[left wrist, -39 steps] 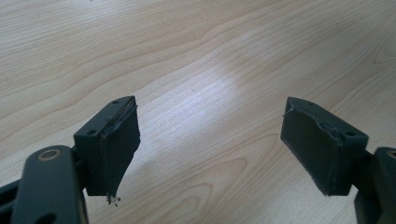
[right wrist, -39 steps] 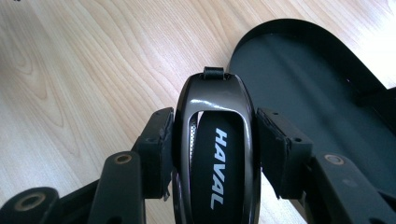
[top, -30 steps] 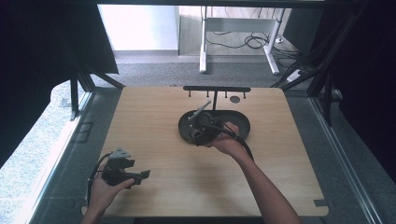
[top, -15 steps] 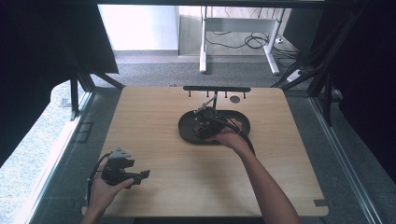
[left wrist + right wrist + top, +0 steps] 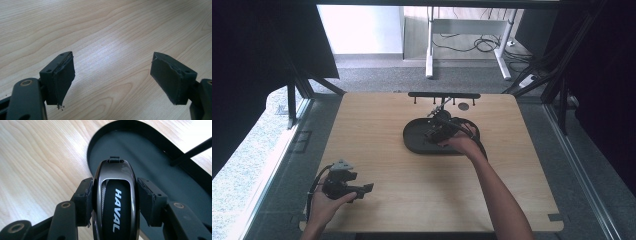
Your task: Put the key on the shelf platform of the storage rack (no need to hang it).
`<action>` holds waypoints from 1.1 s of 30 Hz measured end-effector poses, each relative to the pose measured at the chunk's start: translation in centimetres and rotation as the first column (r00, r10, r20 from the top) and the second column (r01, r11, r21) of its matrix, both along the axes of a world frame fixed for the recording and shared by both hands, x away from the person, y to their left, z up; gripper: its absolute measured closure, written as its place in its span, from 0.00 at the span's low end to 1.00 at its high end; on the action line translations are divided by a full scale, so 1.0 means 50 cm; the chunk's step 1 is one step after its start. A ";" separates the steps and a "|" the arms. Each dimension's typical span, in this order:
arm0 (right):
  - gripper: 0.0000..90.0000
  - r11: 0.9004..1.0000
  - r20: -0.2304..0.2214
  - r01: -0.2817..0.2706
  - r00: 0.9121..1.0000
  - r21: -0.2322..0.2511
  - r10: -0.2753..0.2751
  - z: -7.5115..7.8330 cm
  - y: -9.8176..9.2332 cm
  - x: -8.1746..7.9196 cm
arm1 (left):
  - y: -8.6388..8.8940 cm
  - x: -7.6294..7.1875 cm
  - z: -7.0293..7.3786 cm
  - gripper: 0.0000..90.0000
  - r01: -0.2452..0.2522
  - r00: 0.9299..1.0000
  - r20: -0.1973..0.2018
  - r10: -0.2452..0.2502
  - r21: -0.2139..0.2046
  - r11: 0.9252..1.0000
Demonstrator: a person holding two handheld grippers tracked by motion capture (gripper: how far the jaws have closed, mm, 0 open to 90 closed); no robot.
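Right gripper (image 5: 113,202) is clamping a key fob (image 5: 113,195) marked HAVAL, jaws pressing on its two long sides; I'm holding it over the near rim of the black oval tray (image 5: 155,165), nose pointing into the dish. In the high view that gripper (image 5: 439,131) is sitting over the tray (image 5: 414,142), so I judge I'm either lifting the fob out or setting it in; I cannot tell which. Side grip makes sense: the fob is slim and glossy, and the flat pads are catching its edges. Left gripper (image 5: 112,75) is idling, jaws wide and holding nothing, parked low over bare wood near the front left corner (image 5: 343,186), well apart from the tray. Tabletop (image 5: 387,115) is pale wood grain, a black hook rail (image 5: 443,95) along the far edge. Beyond it, grey carpet, a white desk frame and loose cables.
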State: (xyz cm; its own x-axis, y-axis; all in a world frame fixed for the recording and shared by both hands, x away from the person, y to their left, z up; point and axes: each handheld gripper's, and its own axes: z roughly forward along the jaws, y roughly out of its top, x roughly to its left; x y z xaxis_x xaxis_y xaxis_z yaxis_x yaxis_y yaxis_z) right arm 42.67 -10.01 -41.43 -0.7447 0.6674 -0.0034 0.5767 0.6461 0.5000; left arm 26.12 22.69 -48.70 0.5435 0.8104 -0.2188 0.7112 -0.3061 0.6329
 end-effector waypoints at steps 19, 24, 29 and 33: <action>0.54 0.999 -0.027 0.037 0.999 -0.028 -0.038 -0.035 -0.001 0.053 | 0.006 -0.001 0.001 0.22 -0.009 1.000 0.001 0.009 -0.010 1.000; 0.54 0.998 -0.032 0.044 0.998 -0.035 -0.045 -0.060 -0.008 0.065 | 0.006 -0.002 0.002 0.22 -0.008 1.000 0.003 0.008 -0.009 1.000; 0.54 0.998 -0.038 0.062 0.997 -0.030 -0.063 -0.076 -0.018 0.077 | 0.006 -0.002 0.000 0.22 -0.009 1.000 -0.002 0.009 -0.009 1.000; 0.54 0.996 -0.032 0.078 0.996 -0.037 -0.079 -0.093 -0.028 0.082 | 0.005 -0.002 0.001 0.22 -0.007 1.000 0.000 0.007 -0.010 1.000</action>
State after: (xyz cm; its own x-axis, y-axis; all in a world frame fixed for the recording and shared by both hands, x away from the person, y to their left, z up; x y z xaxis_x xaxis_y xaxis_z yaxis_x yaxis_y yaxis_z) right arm 46.78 -11.41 -46.09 -0.6903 0.7235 -0.0043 0.6423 0.6156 0.4566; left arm 26.00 22.94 -48.66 0.5377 0.8121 -0.2269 0.7135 -0.2949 0.6356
